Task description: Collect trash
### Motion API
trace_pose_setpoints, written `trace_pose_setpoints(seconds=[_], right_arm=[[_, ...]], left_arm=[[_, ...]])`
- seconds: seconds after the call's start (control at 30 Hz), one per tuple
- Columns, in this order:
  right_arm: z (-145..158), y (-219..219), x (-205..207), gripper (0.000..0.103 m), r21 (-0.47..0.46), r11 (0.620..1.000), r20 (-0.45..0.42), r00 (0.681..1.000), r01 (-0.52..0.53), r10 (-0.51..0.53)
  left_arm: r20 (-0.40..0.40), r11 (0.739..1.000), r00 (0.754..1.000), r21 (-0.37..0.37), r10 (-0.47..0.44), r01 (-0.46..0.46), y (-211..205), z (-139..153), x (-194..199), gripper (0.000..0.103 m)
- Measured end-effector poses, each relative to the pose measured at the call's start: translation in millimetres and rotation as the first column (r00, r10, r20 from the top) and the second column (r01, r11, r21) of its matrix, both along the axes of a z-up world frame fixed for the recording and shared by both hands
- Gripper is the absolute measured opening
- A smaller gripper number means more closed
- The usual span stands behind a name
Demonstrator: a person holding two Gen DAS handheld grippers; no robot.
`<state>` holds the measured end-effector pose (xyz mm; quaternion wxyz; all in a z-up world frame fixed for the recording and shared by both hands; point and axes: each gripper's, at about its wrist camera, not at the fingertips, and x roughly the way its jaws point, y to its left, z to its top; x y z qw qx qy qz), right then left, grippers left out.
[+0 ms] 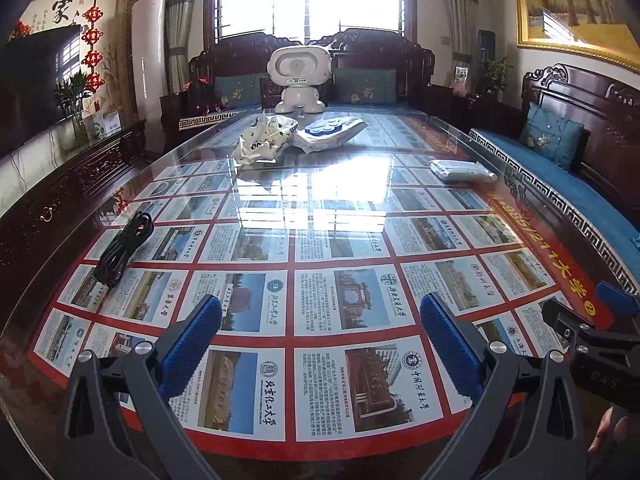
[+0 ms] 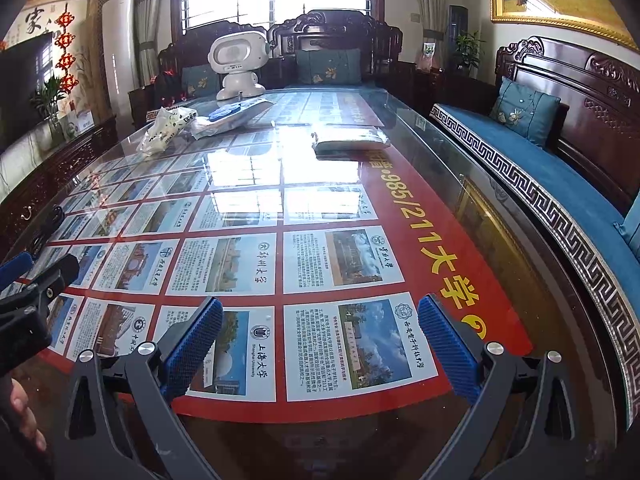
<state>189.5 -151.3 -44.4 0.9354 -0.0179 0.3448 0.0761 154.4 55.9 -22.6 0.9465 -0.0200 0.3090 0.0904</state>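
A crumpled white plastic bag with dark print (image 1: 266, 138) (image 2: 168, 130) lies far down the glass-topped table (image 1: 120, 428) (image 2: 500, 240). Beside it rests a flat plastic package with blue discs (image 1: 330, 132) (image 2: 230, 116). A folded white packet (image 1: 462, 171) (image 2: 350, 140) lies toward the right side. My left gripper (image 1: 320, 324) hovers open over the near end, nothing between its blue pads. My right gripper (image 2: 320, 328) is also open and empty, just to the right of the left one; its tip shows at the left wrist view's right edge (image 1: 588, 328).
A coiled black cable (image 1: 124, 246) lies on the table's left part. A white toy robot (image 1: 298, 78) (image 2: 238, 66) stands at the far end. A blue-cushioned wooden bench (image 2: 560, 168) runs along the right, a dark cabinet (image 1: 60, 208) along the left.
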Motion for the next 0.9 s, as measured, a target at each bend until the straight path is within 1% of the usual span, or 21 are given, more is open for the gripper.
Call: trace_pose_setpoints(seconds=[0.1, 0.17, 0.3, 0.33, 0.4, 0.43, 0.5, 0.53, 0.6, 0.73, 0.83, 0.9], right_arm=[[-1.0, -0.5, -0.1, 0.095, 0.017, 1.000, -0.009, 1.000, -0.005, 0.005], [-1.1, 0.6, -0.7, 0.095, 0.017, 1.000, -0.010, 1.000, -0.007, 0.007], [-0.9, 3.0, -1.6, 0.095, 0.020, 1.000, -0.012, 1.000, -0.019, 0.019], [-0.9, 3.6, -1.8, 0.095, 0.021, 1.000, -0.014, 1.000, -0.022, 0.023], [-0.4, 5.0, -2.4, 0.095, 0.019, 1.000, -0.012, 1.000, -0.024, 0.024], [-0.4, 4.9, -2.8, 0.095, 0.018, 1.000, -0.011, 1.000, -0.024, 0.024], [-0.9, 5.8, -3.1, 0.095, 0.017, 1.000, -0.012, 1.000, -0.023, 0.024], [-1.1, 5.3, -2.7, 0.095, 0.016, 1.000, -0.013, 1.000, -0.023, 0.023], [-1.4, 5.1, -2.5, 0.095, 0.017, 1.000, -0.017, 1.000, -0.022, 0.022], [-0.2, 3.9, -3.7, 0.095, 0.013, 1.000, -0.011, 1.000, -0.017, 0.017], [0.5, 2.4, -3.2, 0.095, 0.020, 1.000, -0.013, 1.000, -0.013, 0.013], [1.2, 1.9, -2.8, 0.095, 0.020, 1.000, -0.012, 1.000, -0.011, 0.012]], left_arm=[[-0.025, 1.000, 1.000, 0.002, -0.004, 0.004, 0.8, -0.1, 2.3, 0.099], [-0.032, 1.000, 0.999, 0.017, 0.024, -0.023, 2.1, 1.6, 2.3, 0.099], [-0.021, 0.990, 0.994, 0.096, 0.104, -0.102, 3.0, 6.9, 1.4, 0.099], [-0.015, 0.977, 0.988, 0.155, 0.154, -0.150, 0.4, 7.6, 0.8, 0.099], [0.027, 0.930, 0.973, 0.289, 0.229, -0.227, -6.5, 9.0, -1.4, 0.099], [0.033, 0.931, 0.976, 0.295, 0.214, -0.214, -8.0, 10.0, -2.7, 0.099], [0.009, 0.958, 0.983, 0.222, 0.182, -0.179, -2.9, 12.4, -3.8, 0.099], [0.005, 0.965, 0.985, 0.197, 0.175, -0.172, -0.7, 13.1, -4.1, 0.099], [0.005, 0.969, 0.986, 0.183, 0.167, -0.165, 1.0, 14.5, -4.1, 0.099], [-0.022, 0.990, 0.995, 0.102, 0.100, -0.098, 3.0, 15.7, -1.0, 0.099], [-0.035, 0.997, 0.998, 0.045, 0.061, -0.059, 2.3, 13.7, 1.4, 0.099], [-0.039, 0.999, 0.998, 0.024, 0.039, -0.038, 0.2, 12.2, 3.3, 0.099]])
